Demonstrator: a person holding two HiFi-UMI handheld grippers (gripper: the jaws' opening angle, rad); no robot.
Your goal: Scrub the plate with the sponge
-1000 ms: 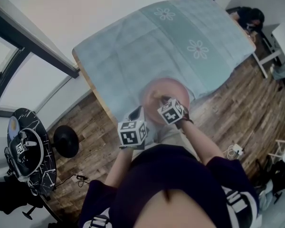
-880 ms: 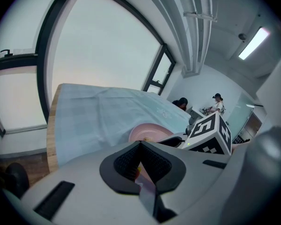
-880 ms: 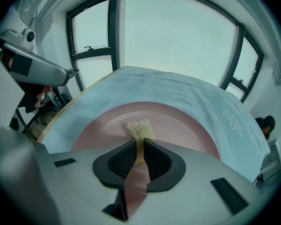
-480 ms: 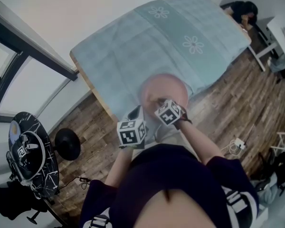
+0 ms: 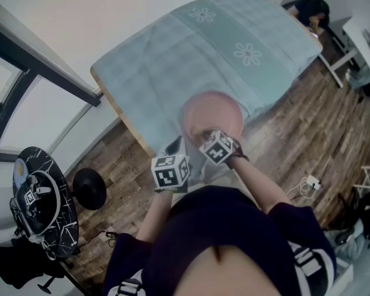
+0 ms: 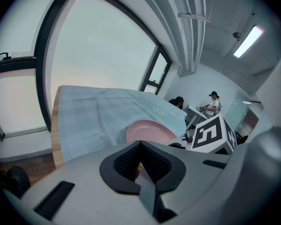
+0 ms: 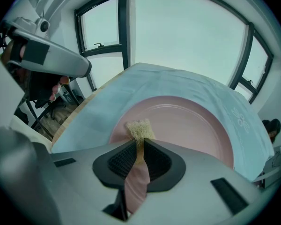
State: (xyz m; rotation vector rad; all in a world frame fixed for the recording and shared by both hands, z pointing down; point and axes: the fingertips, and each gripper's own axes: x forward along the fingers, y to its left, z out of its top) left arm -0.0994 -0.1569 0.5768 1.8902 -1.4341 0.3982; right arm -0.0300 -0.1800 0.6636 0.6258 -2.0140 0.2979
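"Pink plate (image 5: 213, 113), is that where the sponge (image 7: 139, 129) is?"

"Yes. The plate lies on the pale green cloth (image 5: 172, 60), close to the tabletop (image 5: 114, 106) edge on our side. The tan, frayed sponge is pinched between the jaws of the right gripper (image 7: 139, 140), with its tuft poking out over the plate's near part. I can't tell whether it touches."

"And the left gripper (image 6: 140, 144)?"

"Its jaws are pressed together, just beside the plate. There's a yellowish speck (image 6: 139, 169) between them, too small to make out."

"Any writing?"

"Only black-and-white square patterns on the marker cubes (image 5: 171, 170), and white flower prints (image 5: 248, 53) on the cloth."

"Anything changed since a second ago?"

"Hardly. Both grippers stay at the plate's near edge, and the plate hasn't shifted."
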